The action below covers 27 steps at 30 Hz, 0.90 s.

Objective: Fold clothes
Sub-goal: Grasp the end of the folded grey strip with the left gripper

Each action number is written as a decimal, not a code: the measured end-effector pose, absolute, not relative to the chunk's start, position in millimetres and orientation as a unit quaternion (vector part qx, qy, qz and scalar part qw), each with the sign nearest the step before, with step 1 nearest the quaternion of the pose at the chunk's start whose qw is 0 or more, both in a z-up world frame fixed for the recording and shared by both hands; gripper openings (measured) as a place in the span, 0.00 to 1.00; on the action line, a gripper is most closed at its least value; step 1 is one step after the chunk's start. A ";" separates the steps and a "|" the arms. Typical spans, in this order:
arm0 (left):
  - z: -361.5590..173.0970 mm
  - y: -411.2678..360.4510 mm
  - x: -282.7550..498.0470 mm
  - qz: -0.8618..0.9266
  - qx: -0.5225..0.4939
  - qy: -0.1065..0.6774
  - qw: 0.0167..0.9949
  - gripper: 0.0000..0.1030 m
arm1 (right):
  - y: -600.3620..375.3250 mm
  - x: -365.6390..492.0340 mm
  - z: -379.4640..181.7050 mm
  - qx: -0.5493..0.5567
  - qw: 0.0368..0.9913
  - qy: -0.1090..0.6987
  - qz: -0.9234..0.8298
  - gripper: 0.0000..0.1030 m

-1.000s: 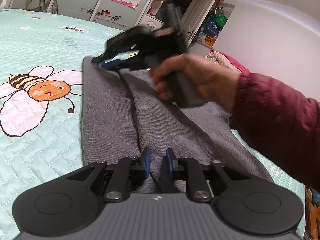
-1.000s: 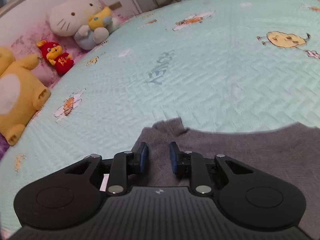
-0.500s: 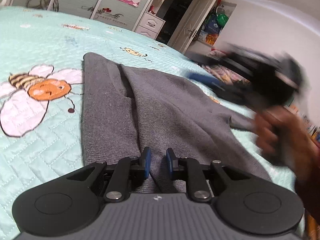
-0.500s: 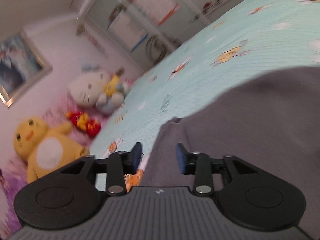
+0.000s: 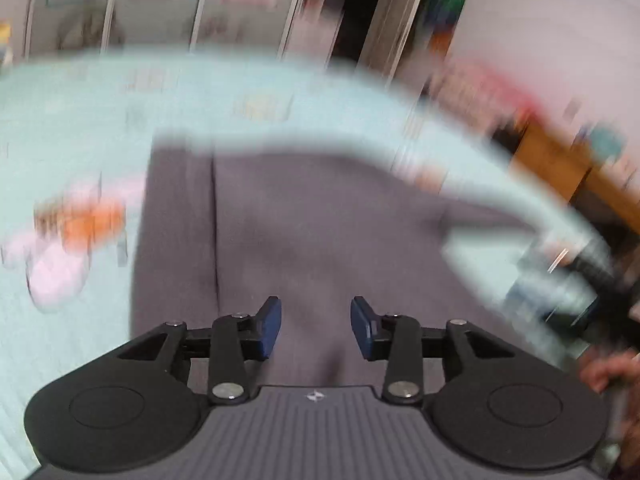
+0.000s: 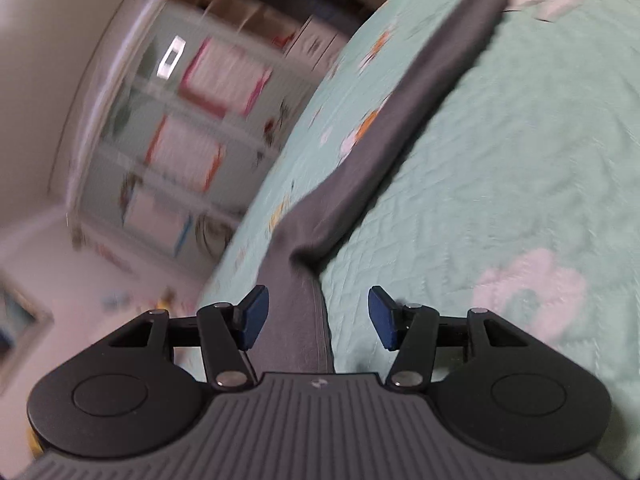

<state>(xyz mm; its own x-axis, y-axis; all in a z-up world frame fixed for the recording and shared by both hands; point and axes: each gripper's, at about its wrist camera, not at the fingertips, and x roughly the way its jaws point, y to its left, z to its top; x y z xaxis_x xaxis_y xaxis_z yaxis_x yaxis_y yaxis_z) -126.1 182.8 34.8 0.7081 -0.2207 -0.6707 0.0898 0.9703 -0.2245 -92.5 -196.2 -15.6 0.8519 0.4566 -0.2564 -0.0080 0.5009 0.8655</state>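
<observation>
A dark grey knitted garment (image 5: 304,232) is spread flat on the mint-green quilted bedspread (image 6: 520,160) of a bed. The left gripper (image 5: 316,326) is held over the garment's near edge, its blue-padded jaws apart and empty. The right gripper (image 6: 318,316) is positioned above a long grey sleeve (image 6: 400,120), jaws likewise apart, nothing gripped.
</observation>
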 end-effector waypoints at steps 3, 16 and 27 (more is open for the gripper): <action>28.8 167.4 -125.3 -0.061 -0.051 0.386 0.919 0.39 | -198.3 -90.2 -18.0 0.524 0.819 0.208 0.104 0.59; 88.9 -12.2 -76.4 -0.142 0.189 0.322 0.917 0.61 | -266.4 -91.1 -20.5 0.527 0.848 0.058 -0.018 0.68; 37.3 -189.4 26.8 -0.253 0.302 0.269 0.879 0.61 | -330.7 -94.3 -49.8 0.574 0.813 0.005 -0.093 0.70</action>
<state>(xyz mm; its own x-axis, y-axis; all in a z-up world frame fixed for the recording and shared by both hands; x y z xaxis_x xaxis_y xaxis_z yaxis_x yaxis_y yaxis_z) 26.8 -189.4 37.3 0.7267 -0.2820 -0.6264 0.6074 0.6897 0.3942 -94.3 -330.7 -49.8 0.9826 -0.1464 -0.1146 0.1569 0.3228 0.9334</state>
